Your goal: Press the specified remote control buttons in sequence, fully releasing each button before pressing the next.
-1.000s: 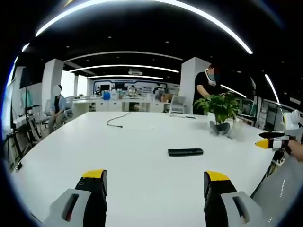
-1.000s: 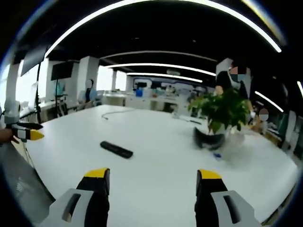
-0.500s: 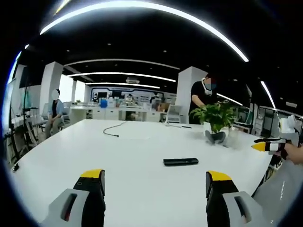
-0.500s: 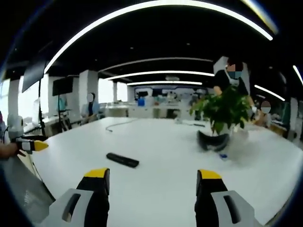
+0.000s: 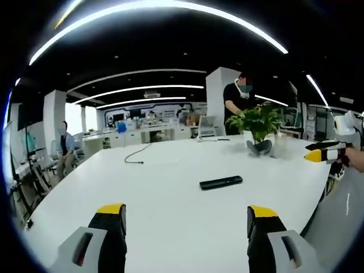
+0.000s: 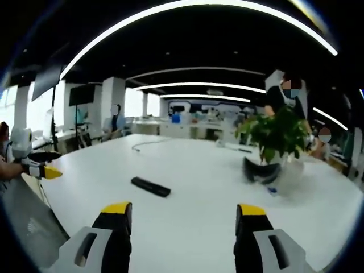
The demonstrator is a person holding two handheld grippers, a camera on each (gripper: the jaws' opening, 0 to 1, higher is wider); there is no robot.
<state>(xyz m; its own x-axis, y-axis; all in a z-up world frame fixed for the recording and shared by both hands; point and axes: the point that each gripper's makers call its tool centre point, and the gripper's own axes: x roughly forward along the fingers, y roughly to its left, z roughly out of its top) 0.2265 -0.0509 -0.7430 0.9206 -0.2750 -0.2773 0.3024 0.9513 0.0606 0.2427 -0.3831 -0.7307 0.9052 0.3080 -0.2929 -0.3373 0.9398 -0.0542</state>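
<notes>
Remote control [image 5: 220, 182], a slim black bar, lies flat on the bare white table [image 5: 170, 216], well apart from both grippers and lying crosswise in the left gripper view; in the right gripper view the same remote [image 6: 151, 186] sits to the left of centre, angled. The left gripper [image 5: 186, 219] hangs above the near part of the table with its yellow-tipped jaws spread wide and nothing between them. The right gripper [image 6: 183, 217] is likewise spread and empty. Far right on the table stands a potted plant [image 6: 280, 136] with a dark object at its base, and a thin cable [image 5: 136, 155] trails across the far side; both are clear of the remote. The buttons are too small to make out from here, so no press has begun, by my reading. To do the approach well, one gripper should probably close in until the button face is legible, come down on the target button with a single jaw tip square to the remote's top, and lift fully clear before the next. The other could steady the light body so it does not skid or tip.
</notes>
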